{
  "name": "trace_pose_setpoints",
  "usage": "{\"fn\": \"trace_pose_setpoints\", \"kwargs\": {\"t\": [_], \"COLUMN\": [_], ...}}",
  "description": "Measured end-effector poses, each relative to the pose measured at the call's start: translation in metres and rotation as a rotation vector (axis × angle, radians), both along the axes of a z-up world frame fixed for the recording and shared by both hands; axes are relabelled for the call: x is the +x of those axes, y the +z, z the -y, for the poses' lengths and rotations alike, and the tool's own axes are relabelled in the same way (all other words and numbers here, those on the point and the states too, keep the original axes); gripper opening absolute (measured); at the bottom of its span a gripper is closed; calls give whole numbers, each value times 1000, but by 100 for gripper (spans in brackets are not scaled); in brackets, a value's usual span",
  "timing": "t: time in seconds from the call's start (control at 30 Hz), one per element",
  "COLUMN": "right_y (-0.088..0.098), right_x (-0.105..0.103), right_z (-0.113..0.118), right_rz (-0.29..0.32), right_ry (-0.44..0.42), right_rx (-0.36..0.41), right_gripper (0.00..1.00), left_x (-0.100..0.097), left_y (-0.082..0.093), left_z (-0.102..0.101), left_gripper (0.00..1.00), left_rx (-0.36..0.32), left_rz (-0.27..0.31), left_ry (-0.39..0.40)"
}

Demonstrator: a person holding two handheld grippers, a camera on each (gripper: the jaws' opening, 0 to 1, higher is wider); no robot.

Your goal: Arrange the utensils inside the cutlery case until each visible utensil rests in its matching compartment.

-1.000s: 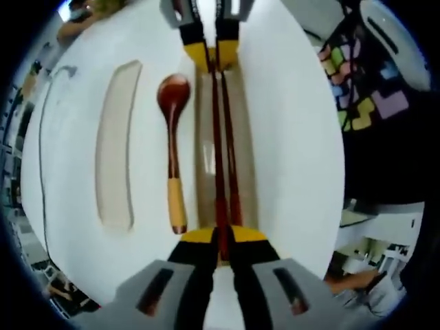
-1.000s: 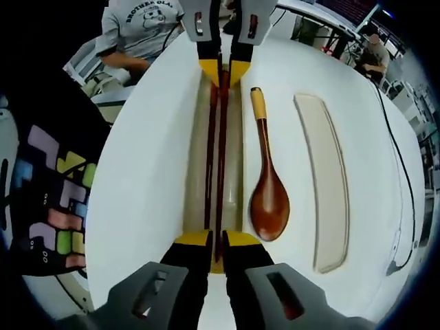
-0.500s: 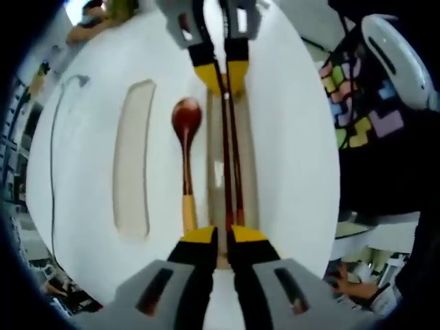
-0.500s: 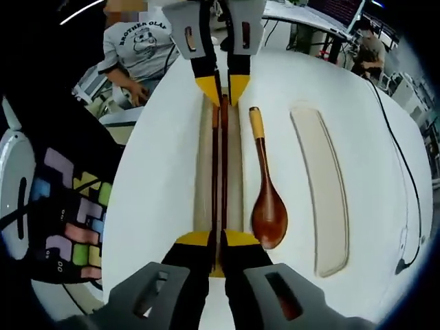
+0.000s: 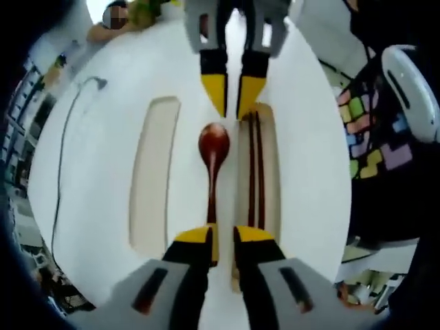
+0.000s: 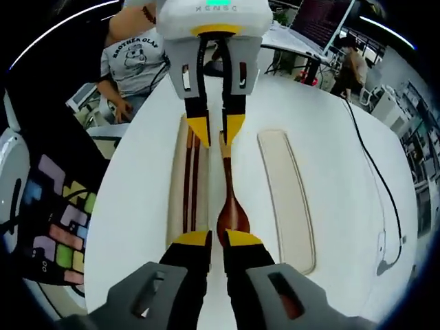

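Two hand-held grippers (image 5: pixel 221 239) (image 6: pixel 216 242) facing, spoon (image 5: pixel 212 155) between

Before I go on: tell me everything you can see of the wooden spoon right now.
The spoon is dark reddish-brown glossy wood with an oval bowl and a slim handle ending in a yellow grip. It lies flat on the white surface between the two slots, beside the chopsticks, not in a slot. The left gripper straddles its handle end and the right gripper its bowl, jaws slightly apart; contact cannot be told.
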State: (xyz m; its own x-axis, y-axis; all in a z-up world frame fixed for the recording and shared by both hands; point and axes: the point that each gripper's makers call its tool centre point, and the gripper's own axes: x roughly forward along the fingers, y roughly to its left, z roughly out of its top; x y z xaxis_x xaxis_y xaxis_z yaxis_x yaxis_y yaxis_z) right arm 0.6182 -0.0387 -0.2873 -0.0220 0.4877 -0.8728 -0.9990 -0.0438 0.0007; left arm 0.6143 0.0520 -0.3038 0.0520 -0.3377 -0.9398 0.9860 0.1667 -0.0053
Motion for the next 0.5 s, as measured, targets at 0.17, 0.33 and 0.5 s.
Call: {"fn": "trace_pose_setpoints", "kwargs": {"t": [0.17, 0.33, 0.5], "right_y": [-4, -10, -17], "right_x": [4, 17, 25], "right_z": [2, 7, 12], "right_rz": [13, 39, 66], "right_ry": [6, -6, 2], "right_rx": [-1, -19, -32], "right_gripper": [13, 17, 17], "left_x": [7, 15, 16], "left_y": [-3, -6, -15], "left_z": [5, 5, 0], "left_gripper": [21, 22, 20], "left_rx": [7, 10, 37], "left_rz": [33, 48, 38], "left_ry": [-3, 0, -8]}}
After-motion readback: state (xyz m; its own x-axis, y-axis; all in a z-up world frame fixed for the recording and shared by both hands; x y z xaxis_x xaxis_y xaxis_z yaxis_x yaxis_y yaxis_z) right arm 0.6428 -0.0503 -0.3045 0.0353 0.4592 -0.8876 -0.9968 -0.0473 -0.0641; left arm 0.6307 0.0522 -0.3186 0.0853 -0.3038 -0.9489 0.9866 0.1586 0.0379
